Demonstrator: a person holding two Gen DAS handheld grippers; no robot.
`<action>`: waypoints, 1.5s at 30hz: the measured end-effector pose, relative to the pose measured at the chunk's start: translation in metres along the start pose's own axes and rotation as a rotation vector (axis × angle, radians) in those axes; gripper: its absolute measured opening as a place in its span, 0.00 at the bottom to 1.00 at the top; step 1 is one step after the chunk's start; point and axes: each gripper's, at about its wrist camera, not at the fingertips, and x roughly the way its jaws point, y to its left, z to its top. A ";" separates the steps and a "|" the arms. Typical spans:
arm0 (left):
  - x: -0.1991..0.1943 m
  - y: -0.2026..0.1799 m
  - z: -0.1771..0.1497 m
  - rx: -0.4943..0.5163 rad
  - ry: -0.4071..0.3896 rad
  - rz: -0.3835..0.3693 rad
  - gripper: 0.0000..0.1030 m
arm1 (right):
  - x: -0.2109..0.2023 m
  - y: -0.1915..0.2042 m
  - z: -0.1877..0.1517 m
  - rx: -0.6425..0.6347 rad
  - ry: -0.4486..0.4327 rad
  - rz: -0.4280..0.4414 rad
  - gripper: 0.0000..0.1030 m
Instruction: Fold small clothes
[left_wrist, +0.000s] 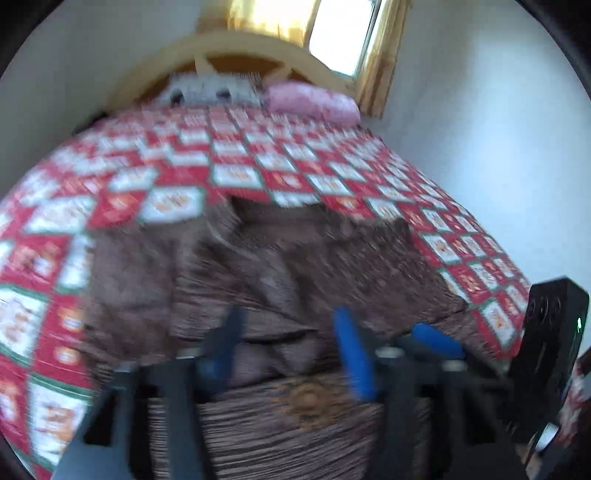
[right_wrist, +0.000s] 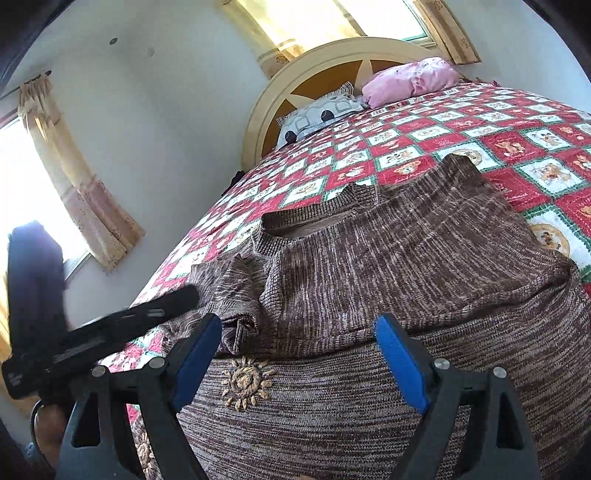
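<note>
A brown knitted sweater (right_wrist: 388, 258) with a sun patch (right_wrist: 243, 382) lies on the bed, its lower part folded up over the body. It also shows, blurred, in the left wrist view (left_wrist: 258, 266). My right gripper (right_wrist: 295, 354) is open just above the folded edge, empty. My left gripper (left_wrist: 288, 350) is open over the same fold, near the patch (left_wrist: 310, 402). The left gripper's body also shows in the right wrist view (right_wrist: 92, 339), at the left. A blue finger (left_wrist: 437, 339) of the right gripper shows in the left wrist view.
The bed has a red, white and green checked quilt (right_wrist: 480, 125). A pink pillow (right_wrist: 410, 79) and a patterned pillow (right_wrist: 317, 114) lie by the wooden headboard (right_wrist: 317, 70). Curtained windows (right_wrist: 74, 177) are on the left and behind the bed. A white wall (left_wrist: 480, 129) borders the bed.
</note>
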 end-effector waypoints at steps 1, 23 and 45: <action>-0.004 0.006 0.000 0.002 -0.012 0.032 0.79 | -0.002 0.000 -0.001 -0.002 0.001 0.000 0.84; 0.023 0.143 -0.027 -0.213 0.130 0.493 0.90 | 0.057 0.121 0.015 -0.601 0.210 -0.235 0.72; 0.025 0.150 -0.030 -0.251 0.127 0.459 0.92 | 0.114 0.064 0.067 -0.440 0.295 -0.315 0.08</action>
